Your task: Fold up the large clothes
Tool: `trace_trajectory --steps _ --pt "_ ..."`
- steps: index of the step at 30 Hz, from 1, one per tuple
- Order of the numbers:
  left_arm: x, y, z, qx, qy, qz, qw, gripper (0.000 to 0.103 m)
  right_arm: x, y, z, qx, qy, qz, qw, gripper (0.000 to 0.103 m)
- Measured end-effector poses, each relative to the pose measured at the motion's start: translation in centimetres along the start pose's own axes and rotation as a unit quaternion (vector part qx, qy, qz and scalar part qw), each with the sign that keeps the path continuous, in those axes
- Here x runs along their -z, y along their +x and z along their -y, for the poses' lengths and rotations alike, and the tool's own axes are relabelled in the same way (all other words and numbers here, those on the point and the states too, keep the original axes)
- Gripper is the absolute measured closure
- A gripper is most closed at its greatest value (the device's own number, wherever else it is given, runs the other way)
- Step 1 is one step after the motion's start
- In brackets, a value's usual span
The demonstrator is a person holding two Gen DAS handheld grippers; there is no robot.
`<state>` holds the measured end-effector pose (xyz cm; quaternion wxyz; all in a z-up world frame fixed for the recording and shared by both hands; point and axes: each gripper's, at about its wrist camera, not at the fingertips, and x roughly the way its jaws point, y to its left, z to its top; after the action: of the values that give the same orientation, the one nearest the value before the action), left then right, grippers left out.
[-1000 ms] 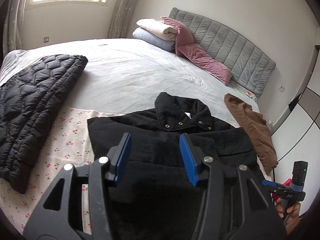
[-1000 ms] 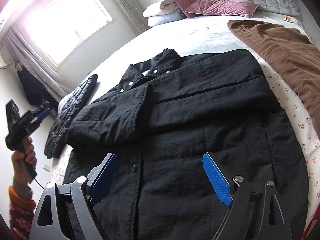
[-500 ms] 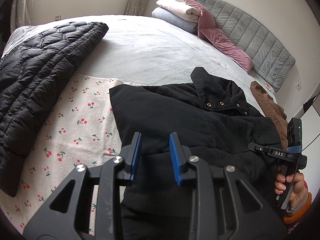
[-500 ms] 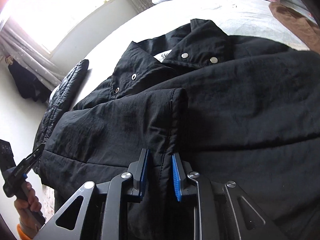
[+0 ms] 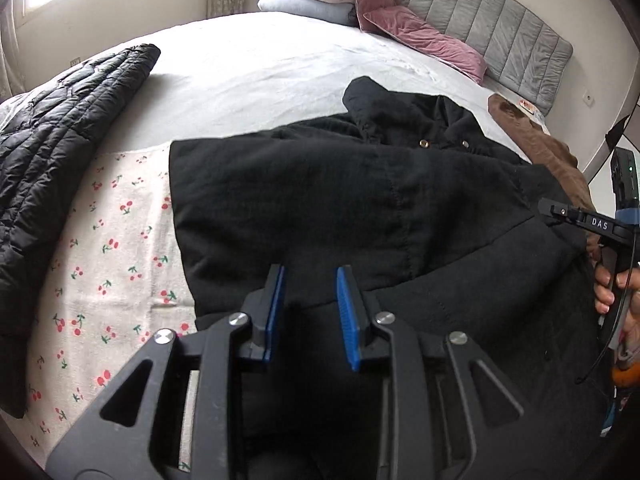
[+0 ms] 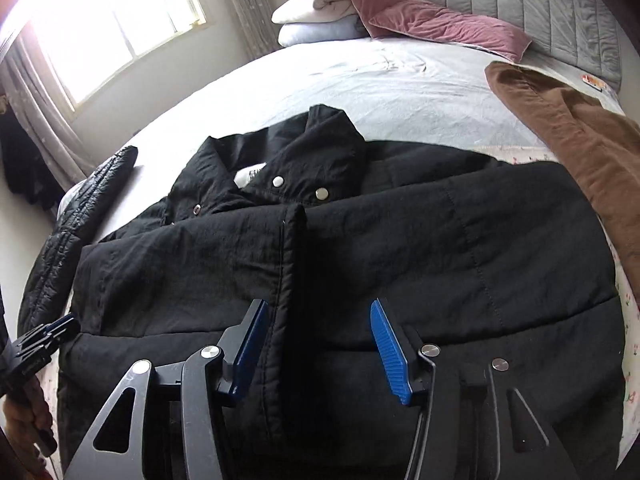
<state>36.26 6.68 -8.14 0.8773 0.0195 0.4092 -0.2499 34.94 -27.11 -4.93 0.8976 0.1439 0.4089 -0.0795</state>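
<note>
The black jacket (image 6: 400, 248) lies face up on the bed (image 5: 260, 68), collar toward the headboard, both sleeves folded across its chest; the cuff (image 6: 292, 248) of the sleeve from my left ends at the middle. My right tongs (image 6: 316, 344) have just been opening: the blue pads stand apart with that cuff edge between them, and I see neither pad pressing on it, so I count them as released. My left tongs (image 5: 310, 312) are narrowed over the lower edge of the same sleeve, dark cloth in the gap, but I cannot tell whether the pads bite it.

I judge the sleeves are placed and the body fold comes next. To do it well, I should take the hem at both corners, gripping through all the padded layers, and lift evenly so the sleeves stay put underneath. The quilted coat (image 5: 60, 160) and brown garment (image 6: 580, 140) lie clear on either side.
</note>
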Motion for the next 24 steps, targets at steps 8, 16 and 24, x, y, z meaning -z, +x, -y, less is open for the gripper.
trace_trajectory --steps 8,16,24 --pt "-4.1 4.3 -1.1 -0.035 -0.038 0.011 0.9986 0.070 -2.1 2.8 -6.4 -0.032 -0.079 0.035 0.996 0.049" --pt "-2.5 5.4 -2.7 -0.087 -0.048 0.002 0.9950 0.069 -1.0 5.6 -3.0 -0.048 -0.034 0.005 0.998 0.049" --pt "2.0 1.0 3.7 -0.022 0.050 0.009 0.9985 0.035 3.1 0.2 -4.5 -0.055 -0.106 0.007 0.993 0.045"
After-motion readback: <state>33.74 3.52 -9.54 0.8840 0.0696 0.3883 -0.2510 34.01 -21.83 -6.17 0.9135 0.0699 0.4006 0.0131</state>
